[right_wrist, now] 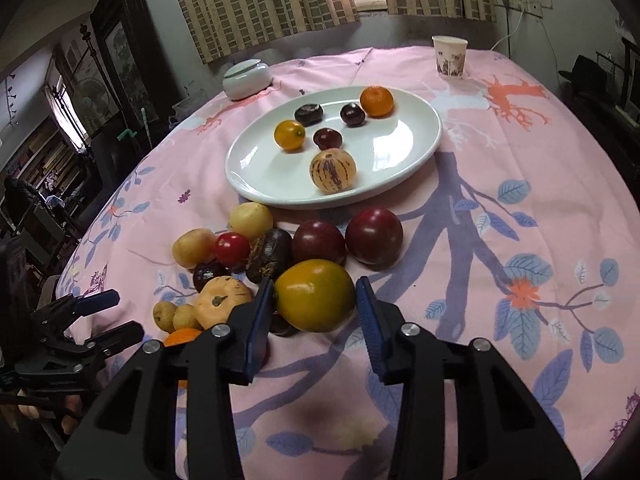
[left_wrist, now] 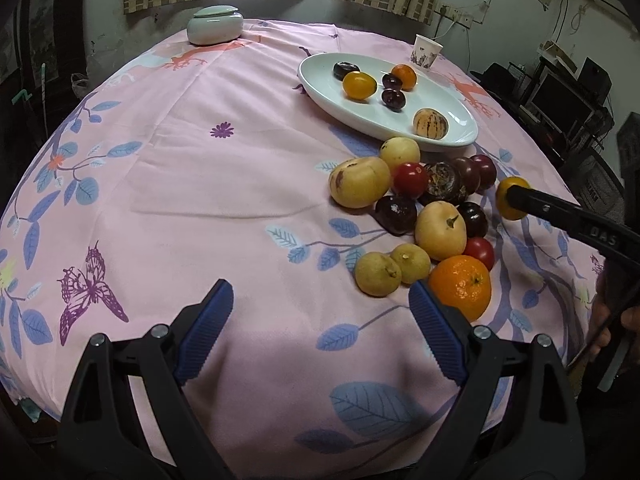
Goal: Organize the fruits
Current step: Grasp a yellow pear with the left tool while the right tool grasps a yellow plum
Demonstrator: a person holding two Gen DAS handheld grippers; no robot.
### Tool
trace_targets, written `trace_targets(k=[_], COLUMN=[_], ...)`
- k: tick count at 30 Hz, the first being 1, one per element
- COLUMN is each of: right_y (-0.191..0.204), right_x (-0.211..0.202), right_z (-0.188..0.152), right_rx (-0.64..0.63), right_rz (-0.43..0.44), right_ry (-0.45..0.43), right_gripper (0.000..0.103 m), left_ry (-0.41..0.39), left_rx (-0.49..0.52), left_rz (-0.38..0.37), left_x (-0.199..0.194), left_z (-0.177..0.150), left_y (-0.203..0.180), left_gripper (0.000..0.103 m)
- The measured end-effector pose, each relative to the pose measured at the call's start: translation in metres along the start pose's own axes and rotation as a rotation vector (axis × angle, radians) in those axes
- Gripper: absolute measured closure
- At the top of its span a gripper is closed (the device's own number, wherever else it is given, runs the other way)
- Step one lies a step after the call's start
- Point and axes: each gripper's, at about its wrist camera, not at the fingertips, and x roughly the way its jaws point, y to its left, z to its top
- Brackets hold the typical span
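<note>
Right gripper [right_wrist: 315,304] clamped on a yellow-orange tomato [right_wrist: 315,295], blue pads pressed to both its sides, just near of the fruit pile [right_wrist: 280,252] on the pink cloth [right_wrist: 500,168]. Seen from the left wrist, same tomato [left_wrist: 507,194] at the right edge of the pile, gripped at the tip of the black fingers [left_wrist: 532,202] reaching in from the right.

Left gripper [left_wrist: 320,300] wide open, nothing between the pads, hovering over bare cloth at the near edge, a mandarin [left_wrist: 461,286] just beside its right pad.

White plate [right_wrist: 400,176] beyond the pile, toward the far side, holding six fruits: a striped melon [right_wrist: 333,170] nearest, a yellow tomato [right_wrist: 289,134] to the left, three dark fruits, and an orange one [right_wrist: 376,101] farthest. Pile between plate and grippers: pale yellow fruits, red tomatoes, dark purple plums, two small lemons [left_wrist: 392,268] on the near side.

Paper cup [right_wrist: 449,57] far right of the plate; lidded white jar [right_wrist: 246,79] far left.
</note>
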Motion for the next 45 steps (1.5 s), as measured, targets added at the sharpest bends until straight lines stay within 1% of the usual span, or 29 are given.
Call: trace_targets(k=[4,6,9,12,14,15,16,17,18,19,20,22,25,28,33,36,38,45], right_y=[0.000,-0.003,-0.006,-0.007,-0.007,-0.006,-0.005,-0.005,-0.006,-0.006,-0.006,-0.006,0.001,0.010,0.024,0.030,0.033,0.030], right_x=[-0.022,-0.027,-0.030,-0.030,-0.032,-0.034,-0.037,-0.038,-0.040,-0.041,-0.042,-0.042,-0.043,-0.044,-0.043,-0.044,-0.045,-0.045], right_z=[-0.008,-0.013,-0.020,-0.025,-0.026,-0.027,-0.027,-0.027,-0.027,-0.027,-0.028,-0.027,-0.027,-0.025,-0.025,-0.025,-0.024,-0.023], right_rx=[0.006,0.021,0.035,0.051,0.053,0.053,0.054,0.056,0.059,0.063,0.066,0.065,0.049,0.029,0.012,0.002,-0.004,0.004], right_rz=[0.001,0.006,0.012,0.029,0.037,0.038,0.037,0.037,0.037,0.037,0.037,0.038,0.041,0.045,0.054,0.056,0.058,0.069], right_ry=[-0.010,-0.004,0.000,0.009,0.006,0.001,-0.005,-0.009,-0.012,-0.013,-0.014,-0.012,-0.008,-0.009,-0.003,-0.005,-0.008,-0.005], right_gripper=[0.060,0.060,0.060,0.060,0.060,0.060,0.060,0.060,0.060,0.060,0.060,0.060,0.060,0.060,0.060,0.060,0.060,0.060], left_ry=[0.028,0.065,0.060,0.036,0.013,0.011,0.012,0.011,0.009,0.006,0.002,-0.006,0.000,-0.017,-0.048,-0.055,-0.055,-0.055], left_rx=[0.023,0.044,0.137,0.133,0.140,0.147,0.156,0.169,0.187,0.201,0.212,0.218,0.199,0.183,0.146,0.130,0.126,0.139], left_rz=[-0.007,0.005,0.089,0.086,0.090,0.082,0.074,0.062,0.047,0.036,0.039,0.052,0.037,0.025,-0.009,-0.046,-0.063,-0.081], left_x=[0.011,0.022,0.030,0.033,0.035,0.035,0.035,0.035,0.033,0.032,0.031,0.031,0.027,0.016,-0.004,-0.013,-0.016,-0.018], left_z=[0.000,-0.003,-0.006,-0.003,0.001,0.003,0.004,0.004,0.003,0.001,0.000,-0.002,-0.003,-0.003,0.002,0.004,0.005,0.016], left_y=[-0.007,-0.012,-0.029,-0.030,-0.031,-0.031,-0.033,-0.036,-0.041,-0.045,-0.049,-0.052,-0.048,-0.044,-0.033,-0.030,-0.030,-0.039], left_gripper=[0.012,0.012,0.012,0.014,0.027,0.029,0.037,0.048,0.056,0.070,0.075,0.075,0.075,0.075,0.075,0.075,0.075,0.075])
